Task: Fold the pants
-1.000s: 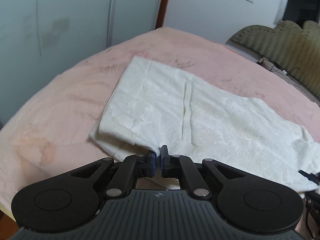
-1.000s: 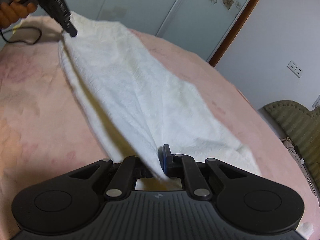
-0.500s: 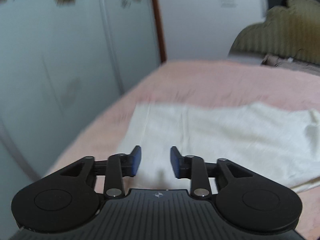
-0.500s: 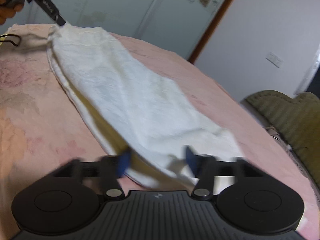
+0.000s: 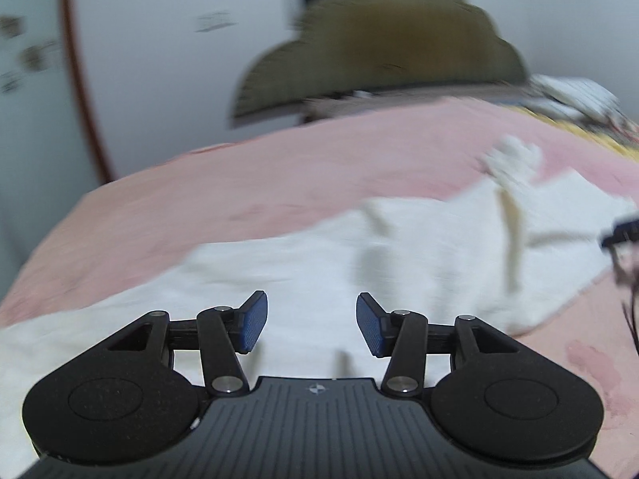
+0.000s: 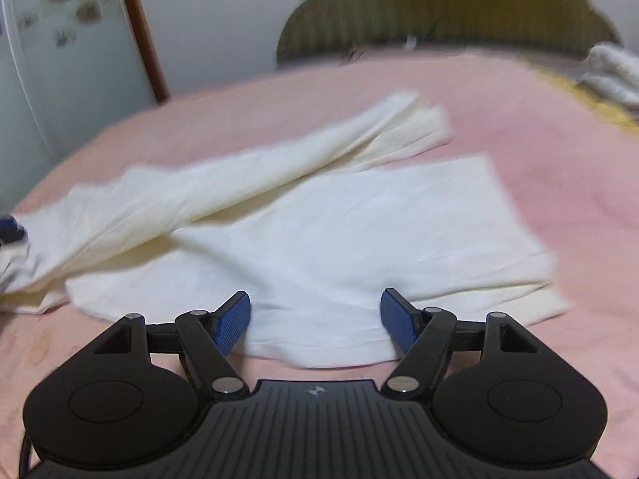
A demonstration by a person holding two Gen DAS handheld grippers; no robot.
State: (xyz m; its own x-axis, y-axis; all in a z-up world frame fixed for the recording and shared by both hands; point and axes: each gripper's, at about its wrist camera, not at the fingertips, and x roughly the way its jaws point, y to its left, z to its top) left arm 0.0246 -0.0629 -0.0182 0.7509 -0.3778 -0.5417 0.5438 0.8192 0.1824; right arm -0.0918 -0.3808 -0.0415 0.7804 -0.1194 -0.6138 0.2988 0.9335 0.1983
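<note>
The white pants (image 6: pixel 303 235) lie on the pink bedspread (image 6: pixel 539 127), one leg draped loosely across the other toward 2 o'clock. Right gripper (image 6: pixel 315 319) hovers at the near edge, jaws wide and empty, presumably for regrasping. Left gripper (image 5: pixel 309 325) likewise hovers wide, empty.

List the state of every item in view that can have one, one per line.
white pants: released, lying on the bed, one leg draped loosely across the other, not neatly folded.
left gripper: open, holding nothing, above the pants.
right gripper: open, holding nothing, at the near edge of the pants.
pink bedspread: spread over the bed, under the pants.
folded white laundry: stacked at the far right, blurred.
</note>
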